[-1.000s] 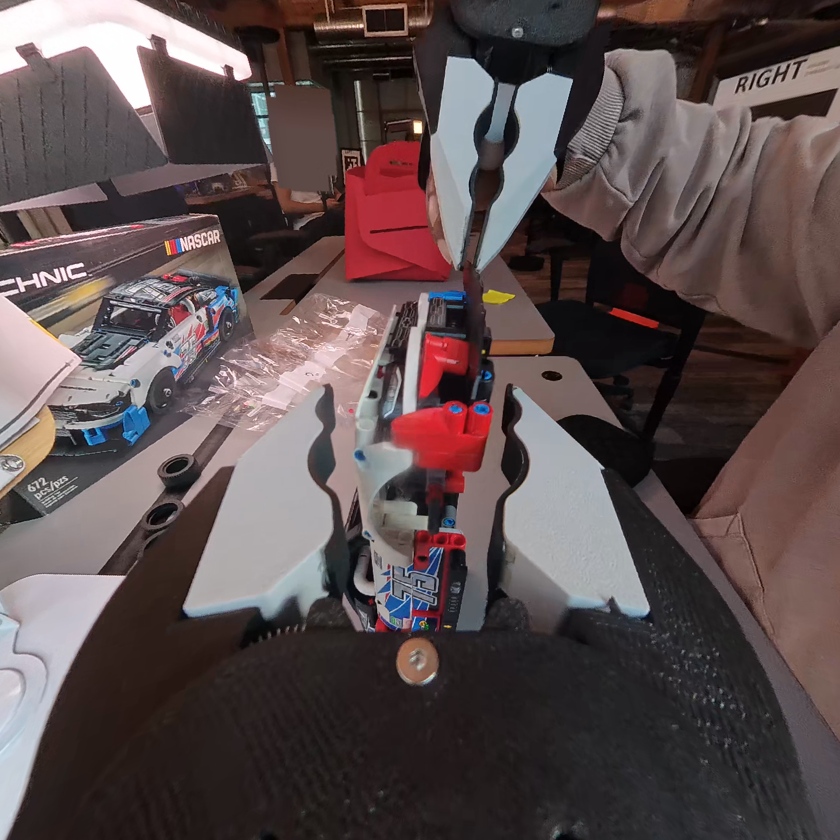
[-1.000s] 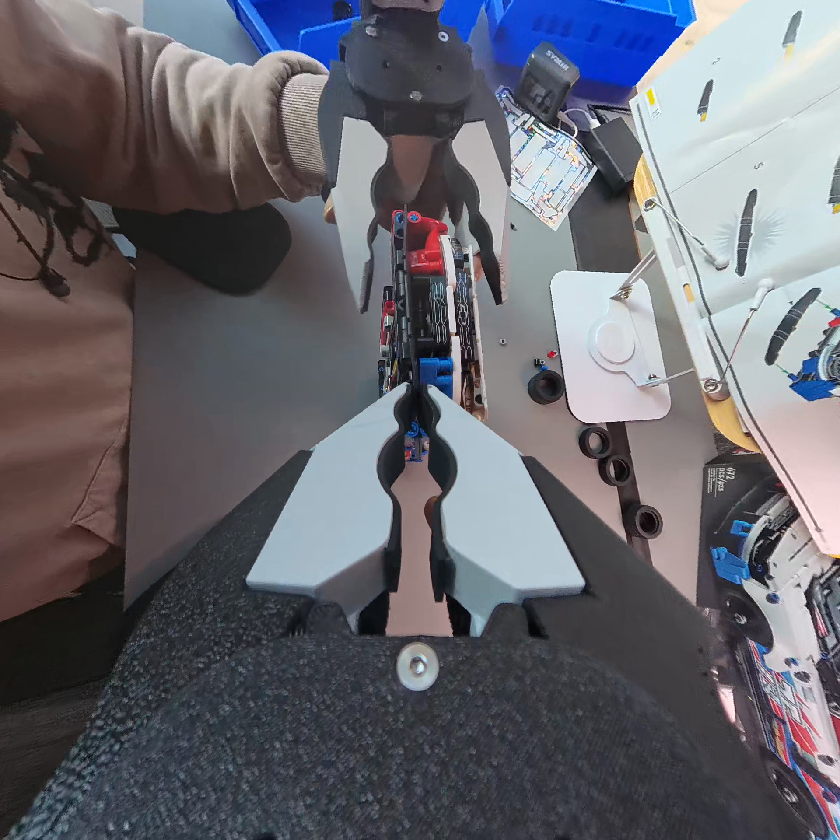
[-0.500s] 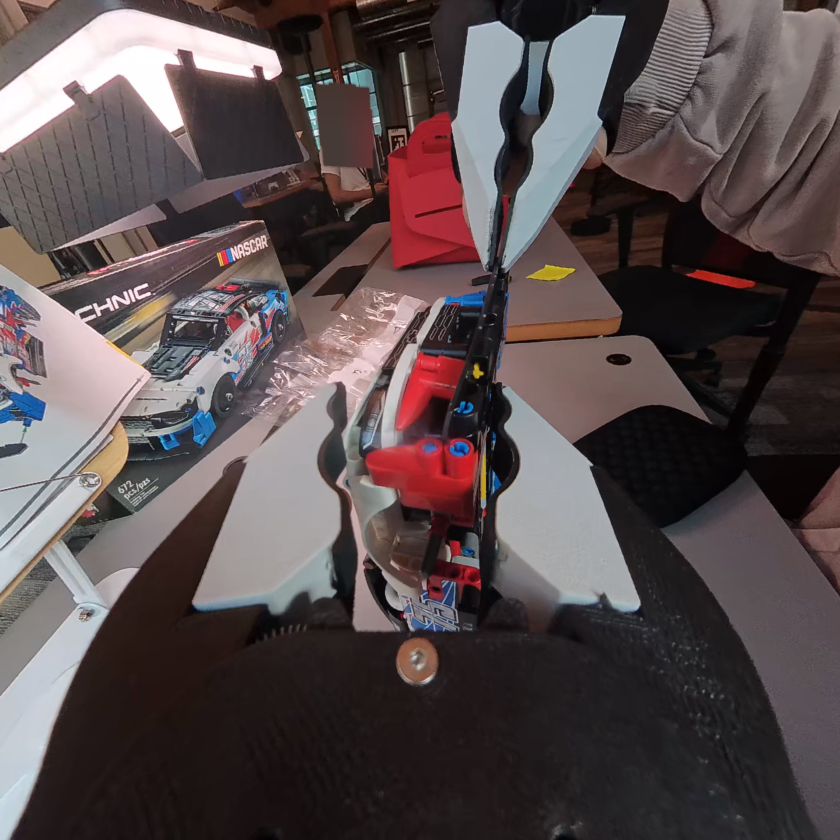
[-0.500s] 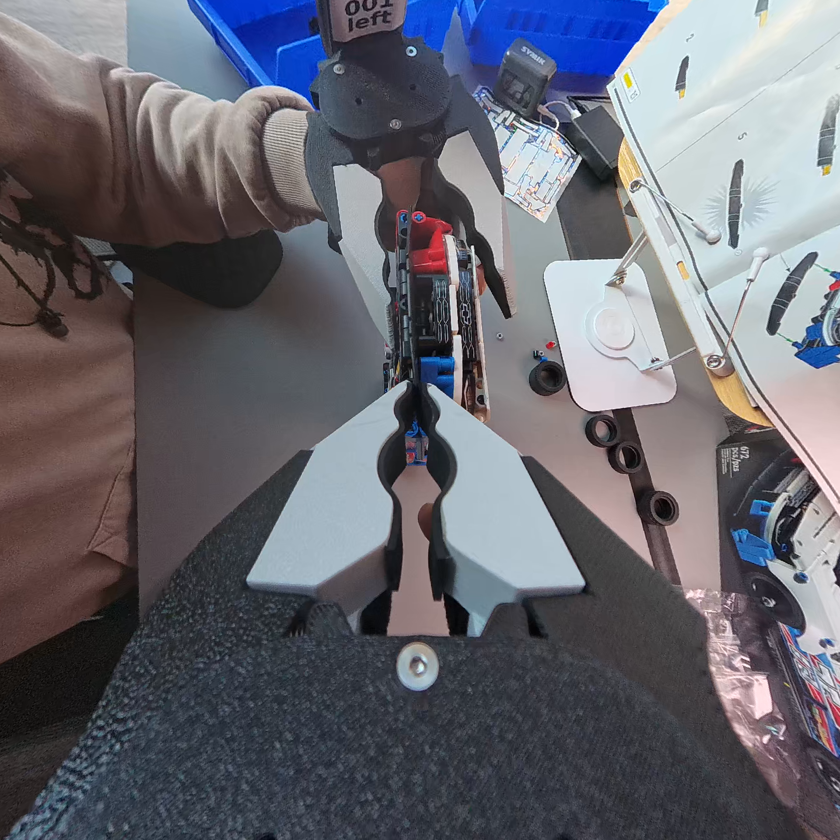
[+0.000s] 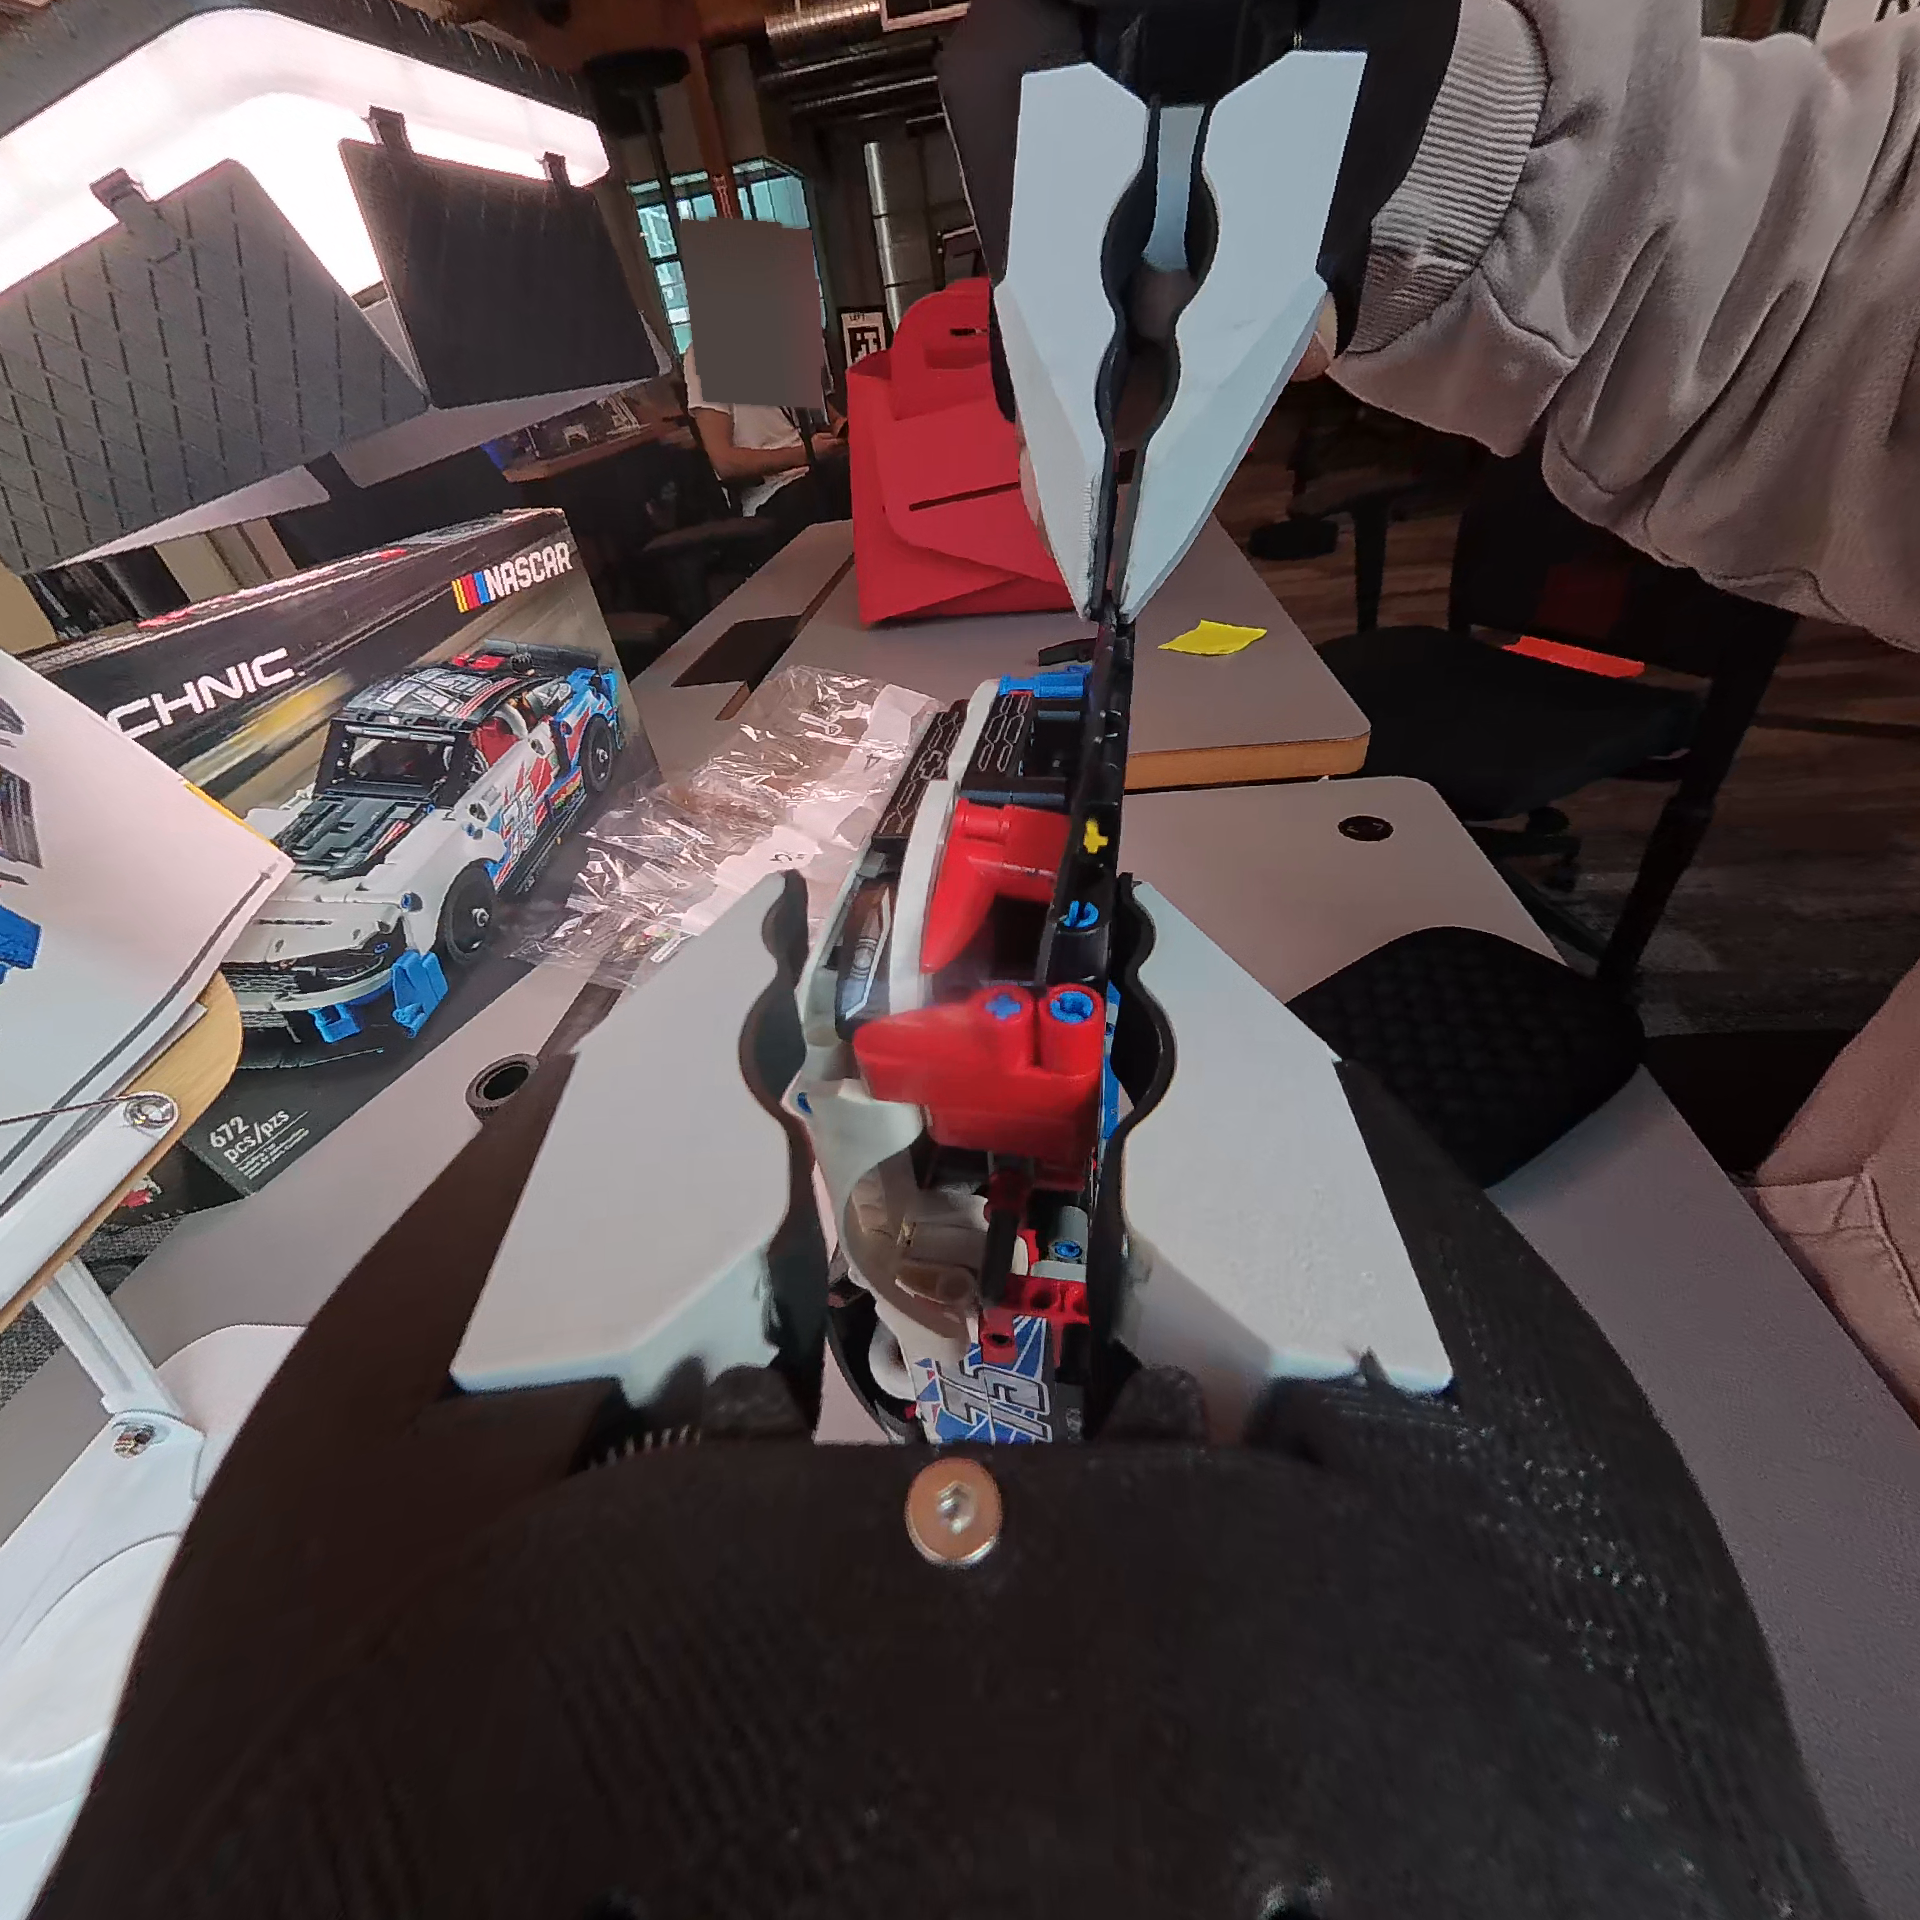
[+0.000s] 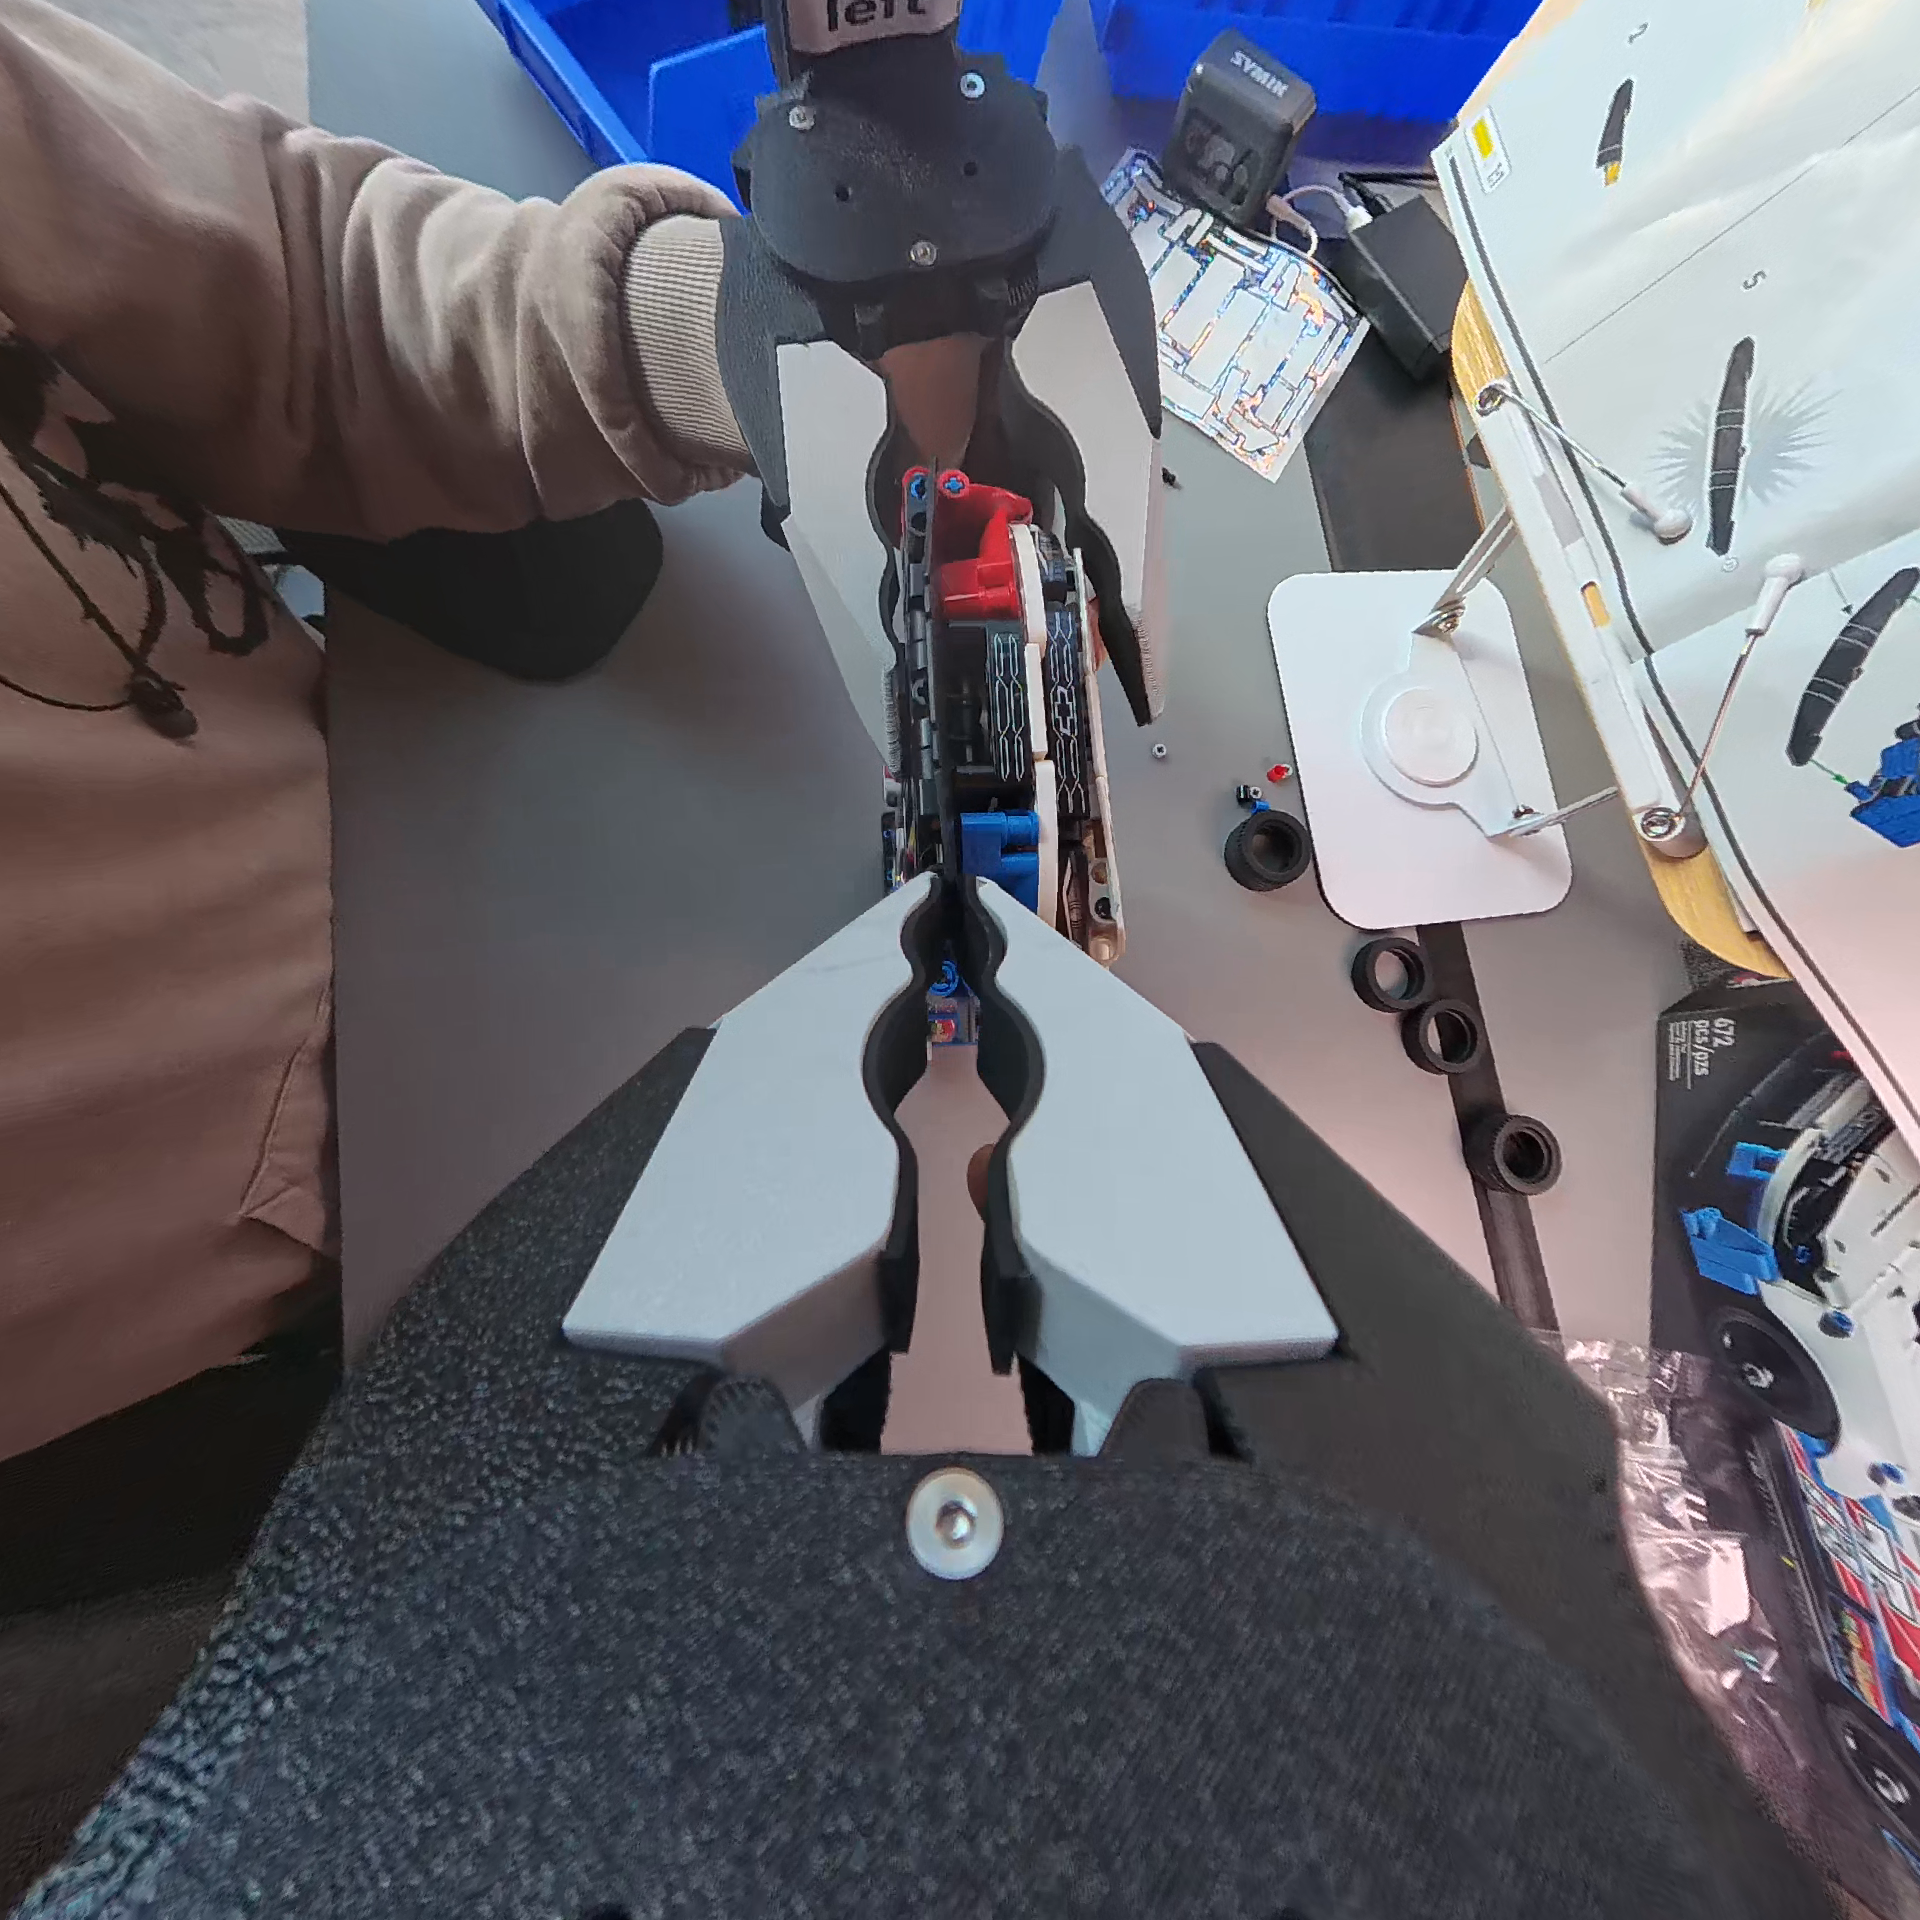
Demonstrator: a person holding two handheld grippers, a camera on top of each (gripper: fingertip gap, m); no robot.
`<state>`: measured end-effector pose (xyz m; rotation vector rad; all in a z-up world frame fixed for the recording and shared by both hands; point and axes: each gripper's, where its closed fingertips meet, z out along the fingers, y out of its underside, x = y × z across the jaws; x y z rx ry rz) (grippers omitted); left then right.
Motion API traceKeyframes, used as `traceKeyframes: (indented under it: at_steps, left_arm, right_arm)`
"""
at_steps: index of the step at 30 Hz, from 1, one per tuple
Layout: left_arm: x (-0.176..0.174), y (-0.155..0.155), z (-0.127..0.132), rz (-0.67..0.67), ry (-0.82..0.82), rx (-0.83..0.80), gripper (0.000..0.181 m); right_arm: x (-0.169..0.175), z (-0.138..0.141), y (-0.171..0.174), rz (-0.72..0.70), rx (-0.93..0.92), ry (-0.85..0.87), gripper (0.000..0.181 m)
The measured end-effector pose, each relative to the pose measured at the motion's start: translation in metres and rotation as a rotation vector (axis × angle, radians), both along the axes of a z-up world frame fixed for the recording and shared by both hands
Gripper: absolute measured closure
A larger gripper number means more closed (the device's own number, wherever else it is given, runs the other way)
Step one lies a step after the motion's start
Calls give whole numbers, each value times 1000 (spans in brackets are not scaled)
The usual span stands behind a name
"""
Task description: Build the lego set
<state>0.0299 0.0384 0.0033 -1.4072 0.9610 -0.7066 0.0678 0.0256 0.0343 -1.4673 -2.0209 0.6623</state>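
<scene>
The left gripper (image 5: 961,1049) is clamped around the half-built car (image 5: 987,997), held on its side above the desk (image 6: 582,790). The right gripper (image 6: 951,894) pinches a thin black panel (image 5: 1103,748) along the car's flank. The risk is skew — only 1 narrow edge is gripped, so an off-axis push could pop pins loose, or drop the panel towards the 4 loose tyres (image 6: 1265,849) by the desk's right edge.
</scene>
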Motion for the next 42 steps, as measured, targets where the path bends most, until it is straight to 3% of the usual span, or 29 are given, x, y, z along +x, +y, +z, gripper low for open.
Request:
traceKeyframes:
  at_steps: [14, 30, 37, 42]
  left_arm:
    - [-1, -1, 0, -19, -18, -7, 124]
    - [-2, 1, 0, -13, -38, -32, 125]
    - [-1, 2, -1, -19, -36, -26, 127]
    - [-1, -1, -1, -26, -32, -20, 126]
  right_arm:
    - [7, -2, 0, 23, 97, -224, 181]
    - [8, -3, 2, 3, 52, -252, 181]
    - [8, -2, 6, 4, 156, -288, 181]
    - [8, -2, 0, 1, 39, -279, 181]
